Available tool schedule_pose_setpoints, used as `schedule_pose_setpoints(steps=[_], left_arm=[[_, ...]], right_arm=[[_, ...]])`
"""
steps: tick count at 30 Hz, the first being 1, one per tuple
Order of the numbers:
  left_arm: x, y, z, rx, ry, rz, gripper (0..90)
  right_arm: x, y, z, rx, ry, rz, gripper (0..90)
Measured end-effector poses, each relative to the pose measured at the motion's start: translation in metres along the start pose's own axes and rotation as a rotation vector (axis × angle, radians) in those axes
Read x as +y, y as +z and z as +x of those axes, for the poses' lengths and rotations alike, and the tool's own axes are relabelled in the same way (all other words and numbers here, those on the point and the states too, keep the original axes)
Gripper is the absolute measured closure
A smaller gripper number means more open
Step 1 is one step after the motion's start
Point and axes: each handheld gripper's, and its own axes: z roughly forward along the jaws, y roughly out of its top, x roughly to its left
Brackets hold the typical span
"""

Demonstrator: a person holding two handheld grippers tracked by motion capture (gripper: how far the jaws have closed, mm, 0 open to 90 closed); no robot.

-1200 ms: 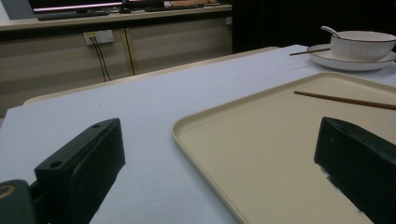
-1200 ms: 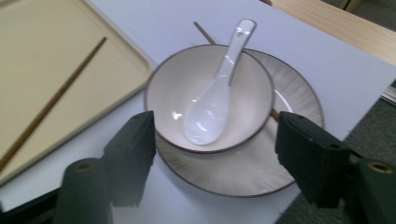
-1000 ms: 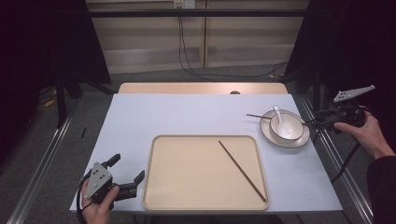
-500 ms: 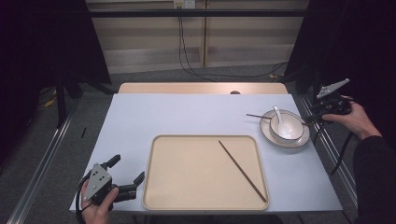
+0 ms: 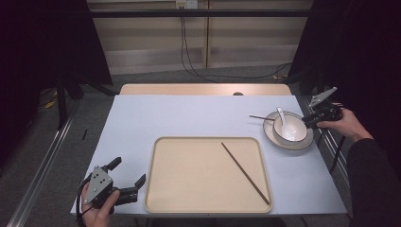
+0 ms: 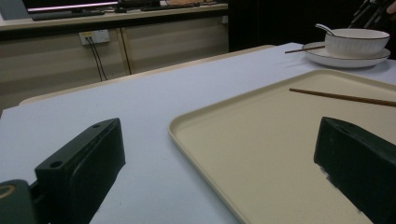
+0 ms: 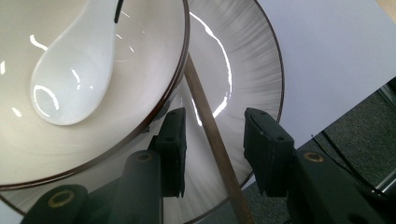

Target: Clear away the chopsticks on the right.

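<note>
While jaws gape, right gripper [image 7: 214, 140] straddles chopstick [image 7: 208, 126] w/o touching, on plate [image 7: 252, 70].

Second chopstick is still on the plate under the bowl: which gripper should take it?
Right. The right gripper is open with its jaws either side of the brown wooden chopstick on the round white plate. The left gripper hangs open at the beige tray's far corner.

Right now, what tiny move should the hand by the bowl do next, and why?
Probably shut the right gripper on the chopstick. Its open jaws already stand on either side of that stick, which lies on the plate under the bowl. The other chopstick already lies in the tray, so this one likely belongs there too.
</note>
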Motion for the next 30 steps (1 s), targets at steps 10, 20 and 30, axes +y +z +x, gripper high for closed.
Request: schedule_pose_setpoints(steps=[10, 20, 30], left_arm=[[0.000, -0.001, 0.000, 0.011, -0.003, -0.005, 1.9], [0.000, -0.002, 0.001, 0.013, -0.005, -0.004, 1.9], [0.000, -0.001, 0.000, 0.012, -0.005, -0.003, 1.9]], right_arm=[[0.001, 0.012, 0.000, 0.002, -0.001, -0.003, 69.7], [0.001, 0.017, 0.003, 0.007, -0.003, -0.003, 83.9], [0.000, 0.012, 0.002, 0.020, 0.037, -0.019, 84.3]])
